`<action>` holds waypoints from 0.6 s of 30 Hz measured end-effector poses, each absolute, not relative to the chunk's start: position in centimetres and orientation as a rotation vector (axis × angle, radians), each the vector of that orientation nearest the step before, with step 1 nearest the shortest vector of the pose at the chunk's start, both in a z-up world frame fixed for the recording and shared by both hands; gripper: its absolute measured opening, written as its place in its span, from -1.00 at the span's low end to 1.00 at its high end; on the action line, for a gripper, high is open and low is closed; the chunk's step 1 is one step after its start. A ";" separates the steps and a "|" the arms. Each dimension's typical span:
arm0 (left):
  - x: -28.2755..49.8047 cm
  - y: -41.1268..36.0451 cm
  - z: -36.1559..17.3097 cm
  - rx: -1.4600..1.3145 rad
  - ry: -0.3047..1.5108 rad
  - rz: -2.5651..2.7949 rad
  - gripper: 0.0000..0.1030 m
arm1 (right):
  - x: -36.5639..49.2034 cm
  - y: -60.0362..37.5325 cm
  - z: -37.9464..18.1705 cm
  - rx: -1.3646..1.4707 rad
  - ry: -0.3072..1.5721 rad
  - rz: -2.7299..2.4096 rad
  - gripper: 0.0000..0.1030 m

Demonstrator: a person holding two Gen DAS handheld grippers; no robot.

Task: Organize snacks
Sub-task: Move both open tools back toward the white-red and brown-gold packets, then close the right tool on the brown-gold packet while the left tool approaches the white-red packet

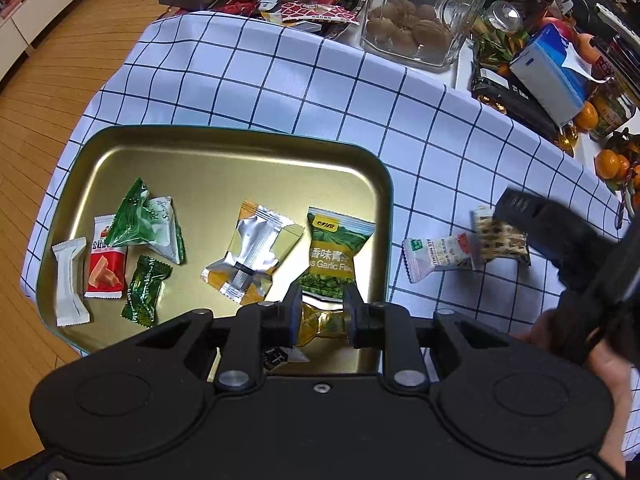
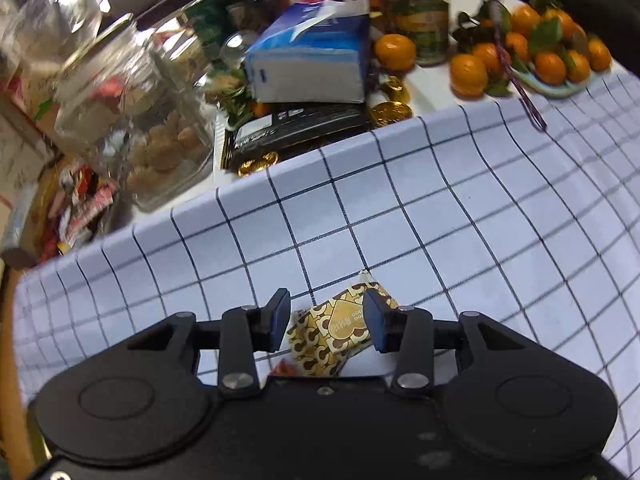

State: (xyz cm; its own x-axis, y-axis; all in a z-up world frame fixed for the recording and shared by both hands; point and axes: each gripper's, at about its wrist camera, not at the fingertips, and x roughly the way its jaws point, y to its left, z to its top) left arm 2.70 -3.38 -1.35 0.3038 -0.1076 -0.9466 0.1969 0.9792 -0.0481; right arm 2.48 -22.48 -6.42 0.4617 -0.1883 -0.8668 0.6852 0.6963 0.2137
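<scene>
The left gripper (image 1: 320, 306) hangs over the near edge of the gold tin (image 1: 224, 136), its fingers part-way apart around a yellow sweet (image 1: 322, 324). Whether the pads press on it I cannot tell, but a sweet held this low over the tin suggests it is about to be dropped in. The tin already holds several packets, among them a garlic pea pack (image 1: 334, 254), so it serves as the collecting place.

The right gripper (image 2: 326, 318) points down at a brown patterned packet (image 2: 332, 332) lying on the checked cloth (image 2: 480, 208) over the bench. Its fingers straddle the packet with gaps either side, likely lining up a grasp. A white packet (image 1: 436, 254) lies just beside it, outside the tin.
</scene>
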 end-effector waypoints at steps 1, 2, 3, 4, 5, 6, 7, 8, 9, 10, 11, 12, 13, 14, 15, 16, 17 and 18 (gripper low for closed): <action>2.7 -3.5 -1.3 0.080 1.246 -0.202 -0.38 | 2.5 -22.4 -6.7 0.565 0.967 -0.581 -0.16; 2.8 -3.7 -1.4 0.077 1.246 -0.202 -0.38 | 2.4 -22.3 -6.9 0.544 0.973 -0.575 -0.13; 2.8 -3.8 -1.4 0.073 1.249 -0.202 -0.39 | 1.9 -22.3 -6.9 0.533 0.965 -0.568 -0.14; 2.9 -4.1 -1.4 0.069 1.252 -0.203 -0.39 | 1.5 -22.4 -6.9 0.526 0.967 -0.559 -0.15; 2.9 -4.3 -1.5 0.063 1.257 -0.208 -0.39 | 1.1 -22.6 -6.9 0.520 0.978 -0.548 -0.14; 2.9 -4.6 -1.5 0.059 1.261 -0.214 -0.39 | 0.8 -22.8 -6.8 0.516 0.990 -0.536 -0.15; 3.0 -5.0 -1.6 0.054 1.266 -0.222 -0.39 | 0.3 -23.1 -6.7 0.511 1.004 -0.522 -0.15; 3.0 -5.5 -1.6 0.051 1.270 -0.231 -0.39 | -0.1 -23.4 -6.7 0.508 1.015 -0.513 -0.15; 3.0 -5.9 -1.7 0.049 1.273 -0.239 -0.39 | -0.7 -23.7 -6.7 0.506 1.025 -0.509 -0.15; 3.0 -6.4 -1.8 0.048 1.274 -0.247 -0.39 | -1.5 -24.0 -6.6 0.506 1.035 -0.505 -0.15; 2.9 -6.9 -1.9 0.049 1.275 -0.252 -0.39 | -2.3 -24.4 -6.5 0.508 1.045 -0.502 -0.15; 3.0 -7.4 -2.0 0.051 1.276 -0.255 -0.39 | -2.9 -24.9 -6.5 0.510 1.057 -0.501 -0.15; 3.0 -8.0 -2.1 0.055 1.275 -0.258 -0.39 | -3.5 -25.4 -6.4 0.514 1.068 -0.501 -0.15; 3.0 -8.6 -2.2 0.055 1.272 -0.261 -0.39 | -4.2 -26.0 -6.4 0.520 1.081 -0.505 -0.15; 3.1 -9.1 -2.3 0.057 1.269 -0.264 -0.39 | -4.7 -26.6 -6.4 0.527 1.093 -0.510 -0.15; 3.1 -9.7 -2.5 0.060 1.266 -0.266 -0.39 | -5.4 -27.3 -6.4 0.537 1.106 -0.519 -0.15; 3.3 -10.2 -2.6 0.062 1.263 -0.267 -0.39 | -6.0 -27.9 -6.5 0.549 1.120 -0.532 -0.15; 3.4 -10.7 -2.9 0.064 1.262 -0.267 -0.39 | -6.8 -28.6 -6.5 0.566 1.129 -0.545 -0.15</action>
